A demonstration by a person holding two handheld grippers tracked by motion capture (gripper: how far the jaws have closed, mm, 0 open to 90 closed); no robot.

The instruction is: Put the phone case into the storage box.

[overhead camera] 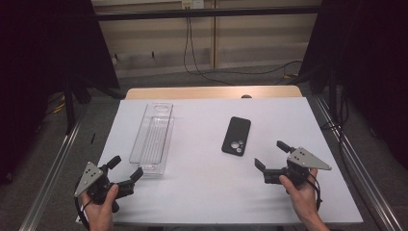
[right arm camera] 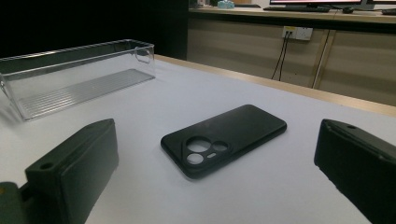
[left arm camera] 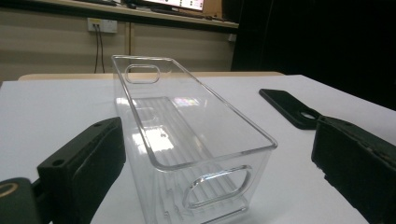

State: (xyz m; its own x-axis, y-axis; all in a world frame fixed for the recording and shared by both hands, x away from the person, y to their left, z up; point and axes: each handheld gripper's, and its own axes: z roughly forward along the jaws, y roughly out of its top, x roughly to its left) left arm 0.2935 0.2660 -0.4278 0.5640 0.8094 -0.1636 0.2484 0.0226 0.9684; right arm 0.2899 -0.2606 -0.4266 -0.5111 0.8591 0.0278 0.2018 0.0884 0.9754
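- Left tool [overhead camera: 126,169] hovering released, jaws spread, facing clear bin [overhead camera: 153,137].
- Right tool [overhead camera: 272,155] hovering released, jaws spread, facing black phone case [overhead camera: 236,135] lying flat on white surface [overhead camera: 202,183].

I see the white table [overhead camera: 202,183] evenly lit from above, shadows faint. Glare glints on the clear bin [left arm camera: 187,140]. Near jaws blur in both gripper views; room edges stay dark.
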